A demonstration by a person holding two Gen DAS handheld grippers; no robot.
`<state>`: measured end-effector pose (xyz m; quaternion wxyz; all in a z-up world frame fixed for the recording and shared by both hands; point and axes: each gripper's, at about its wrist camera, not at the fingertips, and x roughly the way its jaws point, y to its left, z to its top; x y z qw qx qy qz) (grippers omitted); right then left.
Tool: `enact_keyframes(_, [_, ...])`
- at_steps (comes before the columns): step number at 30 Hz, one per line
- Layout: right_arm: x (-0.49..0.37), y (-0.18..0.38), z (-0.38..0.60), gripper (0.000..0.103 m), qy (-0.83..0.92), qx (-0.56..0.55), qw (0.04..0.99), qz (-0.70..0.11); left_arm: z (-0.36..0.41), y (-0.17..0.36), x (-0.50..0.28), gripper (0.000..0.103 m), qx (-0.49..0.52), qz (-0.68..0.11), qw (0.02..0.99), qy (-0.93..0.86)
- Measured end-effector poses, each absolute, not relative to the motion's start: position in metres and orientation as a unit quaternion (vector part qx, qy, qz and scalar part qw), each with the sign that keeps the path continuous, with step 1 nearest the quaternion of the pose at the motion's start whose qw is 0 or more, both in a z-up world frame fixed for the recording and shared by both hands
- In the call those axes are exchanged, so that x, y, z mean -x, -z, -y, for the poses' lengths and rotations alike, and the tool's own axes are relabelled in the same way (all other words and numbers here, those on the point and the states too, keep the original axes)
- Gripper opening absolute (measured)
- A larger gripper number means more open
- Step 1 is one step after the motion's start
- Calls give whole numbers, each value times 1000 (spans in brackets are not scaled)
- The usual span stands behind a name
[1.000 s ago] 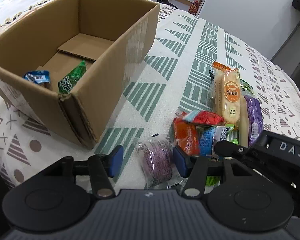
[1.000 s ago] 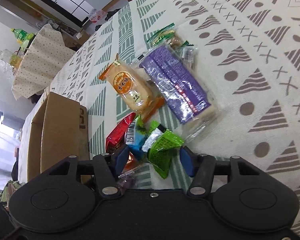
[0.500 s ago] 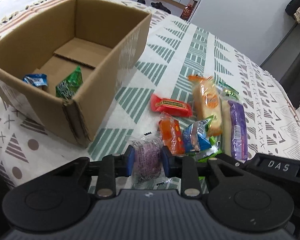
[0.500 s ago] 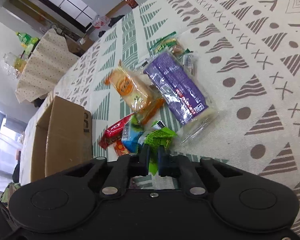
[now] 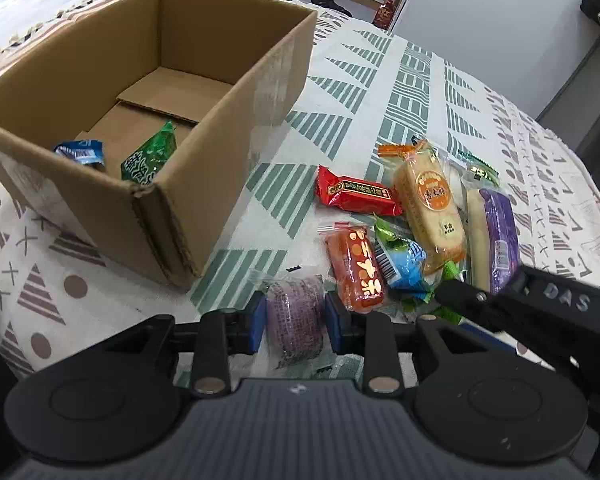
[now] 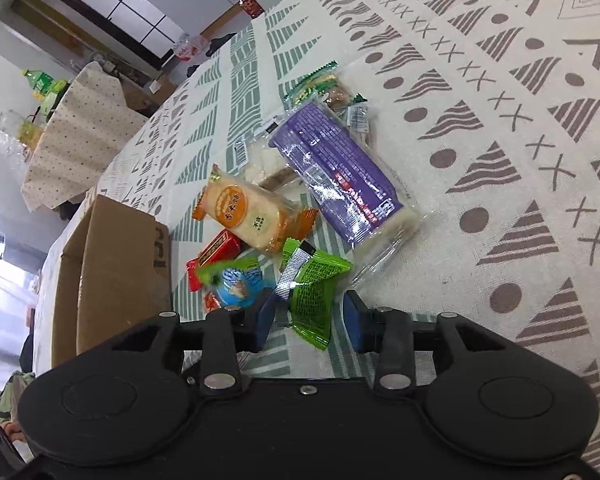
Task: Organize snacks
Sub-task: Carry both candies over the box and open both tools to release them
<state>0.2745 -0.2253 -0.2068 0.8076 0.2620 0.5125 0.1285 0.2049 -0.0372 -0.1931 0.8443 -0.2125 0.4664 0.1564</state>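
A: So, closed the left gripper (image 5: 296, 316) on the purple-wrapped snack (image 5: 294, 308) — wide open a second earlier, now pinched against both sides, low over the worktop (image 5: 360, 92) by the near corner of the cardboard box (image 5: 236, 92).

B: And meant what for the sorting?

A: Probably had one more snack ready for the box, alongside the blue sachet (image 5: 80, 152) and green sachet (image 5: 148, 160) already inside. Needed only a lift and a short carry.

B: And the right gripper (image 6: 309, 316)?

A: Narrowed nearly shut half a second before, then spread apart again around the green packet (image 6: 314, 292), at the near edge of the pile. Could not tell whether gripped or merely straddled.

B: Read anything?

A: "DAS" on the right gripper's body. Saw Chinese characters on the rice cracker's (image 5: 430, 208) orange roundel and gold ones on the red bar (image 5: 360, 194) — could not make them out for sure. Found the purple pack's (image 6: 336, 168) print too small.
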Motion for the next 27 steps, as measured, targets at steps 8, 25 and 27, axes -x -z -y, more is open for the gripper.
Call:
enact_keyframes(8, [-285, 213, 212, 40, -129, -251, 808, -517, 40, 202, -209, 33, 206, -473, 842, -154])
enact_keyframes(25, [-278, 190, 217, 28, -144, -256, 822, -488, 42, 164, -198, 29, 192, -443, 862, -156])
enact_keyframes(27, [-275, 182, 218, 28, -150, -261, 825, -478, 43, 155, -196, 29, 192, -437, 865, -157])
